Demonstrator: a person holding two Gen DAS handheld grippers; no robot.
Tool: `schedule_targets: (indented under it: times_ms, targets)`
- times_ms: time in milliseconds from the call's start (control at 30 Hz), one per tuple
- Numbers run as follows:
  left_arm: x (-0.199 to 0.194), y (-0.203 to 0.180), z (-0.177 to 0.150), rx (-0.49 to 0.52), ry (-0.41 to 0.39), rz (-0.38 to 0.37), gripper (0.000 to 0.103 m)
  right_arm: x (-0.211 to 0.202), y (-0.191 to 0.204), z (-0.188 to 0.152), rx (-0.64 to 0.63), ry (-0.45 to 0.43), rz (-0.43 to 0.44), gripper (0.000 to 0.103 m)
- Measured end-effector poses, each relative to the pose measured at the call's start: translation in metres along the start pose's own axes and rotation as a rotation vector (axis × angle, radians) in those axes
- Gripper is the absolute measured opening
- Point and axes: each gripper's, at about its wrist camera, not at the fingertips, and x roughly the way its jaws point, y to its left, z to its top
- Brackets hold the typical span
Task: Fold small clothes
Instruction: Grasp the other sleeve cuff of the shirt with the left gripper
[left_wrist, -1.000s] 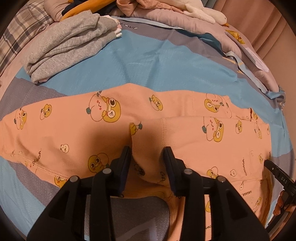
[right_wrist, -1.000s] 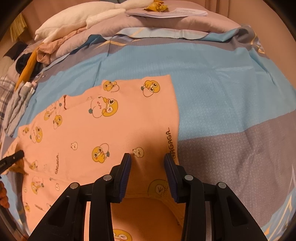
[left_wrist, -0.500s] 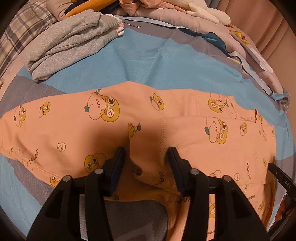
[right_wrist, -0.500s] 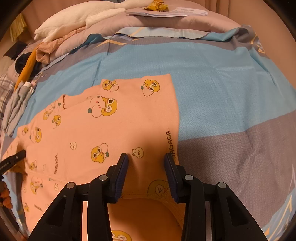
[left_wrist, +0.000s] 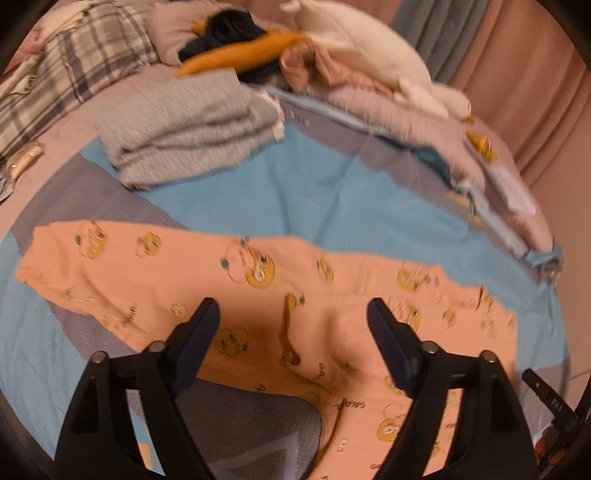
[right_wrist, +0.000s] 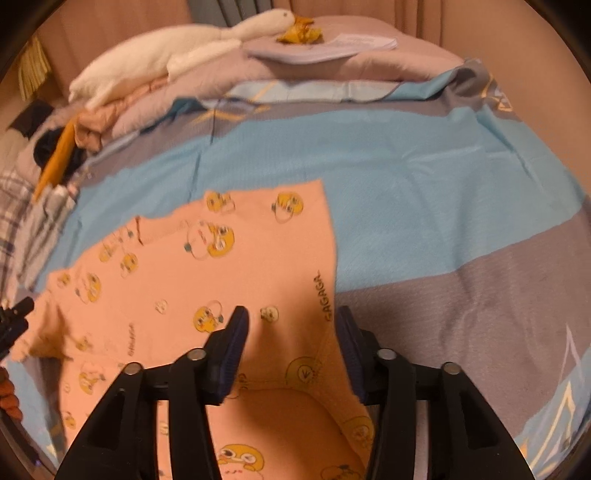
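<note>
A small orange garment (left_wrist: 258, 291) printed with yellow cartoon faces lies on the blue and grey bed cover, with one part folded over itself. My left gripper (left_wrist: 293, 332) is open wide above the fold, holding nothing. The garment also shows in the right wrist view (right_wrist: 207, 280). My right gripper (right_wrist: 291, 332) is open over the garment's right edge, and the cloth passes loosely between and under its fingers. The right gripper's tip (left_wrist: 546, 398) shows at the left wrist view's right edge.
A folded grey sweater (left_wrist: 192, 136) lies at the back left beside a plaid pillow (left_wrist: 70, 70). A heap of clothes (left_wrist: 266, 55) and a white plush goose (right_wrist: 177, 62) lie on the pink duvet at the back. Papers (right_wrist: 332, 48) lie on the duvet.
Both grippers have opened wider and let go of the orange cloth. Both have lifted and pulled back a little, and the garment now lies flat.
</note>
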Motion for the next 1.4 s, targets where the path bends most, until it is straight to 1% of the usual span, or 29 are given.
schedule_targets:
  times_ms: [33, 100, 167, 267, 333, 367, 400, 500, 533, 600, 667, 733, 833, 1033, 1100, 1167, 1200, 1267, 1333, 1400]
  targets:
    - [-0.009, 0.003, 0.002, -0.017, -0.028, 0.000, 0.086, -0.005, -0.001, 0.001, 0.007, -0.014, 0.005, 0.056]
    - [-0.020, 0.008, 0.007, -0.045, -0.065, 0.005, 0.088, -0.018, -0.004, 0.002, 0.023, -0.053, 0.013, 0.063]
    - [-0.032, 0.016, 0.011, -0.089, -0.108, 0.013, 0.092, -0.030, -0.008, 0.004, 0.040, -0.091, 0.016, 0.066]
    - [-0.048, 0.034, 0.018, -0.158, -0.161, 0.033, 0.094, -0.043, -0.011, 0.006, 0.064, -0.131, 0.015, 0.069]
    - [-0.054, 0.044, 0.022, -0.193, -0.183, 0.045, 0.096, -0.048, -0.013, 0.007, 0.076, -0.153, 0.016, 0.072]
    - [-0.058, 0.052, 0.024, -0.219, -0.193, 0.052, 0.096, -0.050, -0.012, 0.008, 0.078, -0.162, 0.017, 0.075]
    - [-0.060, 0.057, 0.024, -0.234, -0.197, 0.058, 0.097, -0.052, -0.011, 0.008, 0.078, -0.171, 0.019, 0.080]
    - [-0.064, 0.077, 0.028, -0.294, -0.211, 0.095, 0.098, -0.058, -0.004, 0.007, 0.065, -0.198, 0.025, 0.087]
    - [-0.065, 0.084, 0.029, -0.314, -0.217, 0.112, 0.099, -0.061, -0.002, 0.007, 0.061, -0.212, 0.027, 0.088]
    - [-0.069, 0.099, 0.030, -0.357, -0.228, 0.153, 0.099, -0.066, 0.000, 0.006, 0.069, -0.243, 0.032, 0.094]
    - [-0.072, 0.113, 0.030, -0.397, -0.240, 0.193, 0.101, -0.071, 0.002, 0.005, 0.083, -0.274, 0.055, 0.097]
    - [-0.073, 0.129, 0.030, -0.446, -0.250, 0.241, 0.102, -0.074, 0.003, 0.005, 0.086, -0.286, 0.081, 0.097]
    - [-0.070, 0.153, 0.029, -0.506, -0.247, 0.274, 0.102, -0.076, 0.006, 0.004, 0.085, -0.294, 0.096, 0.097]
    - [-0.048, 0.197, 0.023, -0.628, -0.176, 0.321, 0.100, -0.070, 0.015, 0.003, 0.061, -0.284, 0.081, 0.097]
    - [-0.039, 0.211, 0.019, -0.678, -0.150, 0.315, 0.098, -0.069, 0.017, 0.003, 0.056, -0.279, 0.080, 0.097]
    - [-0.028, 0.226, 0.014, -0.733, -0.116, 0.280, 0.090, -0.068, 0.019, 0.002, 0.046, -0.277, 0.080, 0.097]
    - [-0.023, 0.230, 0.012, -0.750, -0.102, 0.262, 0.088, -0.067, 0.021, 0.002, 0.041, -0.275, 0.078, 0.097]
    - [-0.014, 0.239, 0.009, -0.784, -0.076, 0.226, 0.077, -0.066, 0.023, 0.001, 0.034, -0.273, 0.074, 0.097]
    - [-0.008, 0.245, 0.006, -0.814, -0.067, 0.207, 0.072, -0.065, 0.026, 0.001, 0.027, -0.269, 0.072, 0.097]
    - [-0.004, 0.254, 0.003, -0.859, -0.078, 0.159, 0.065, -0.065, 0.028, 0.000, 0.020, -0.267, 0.070, 0.097]
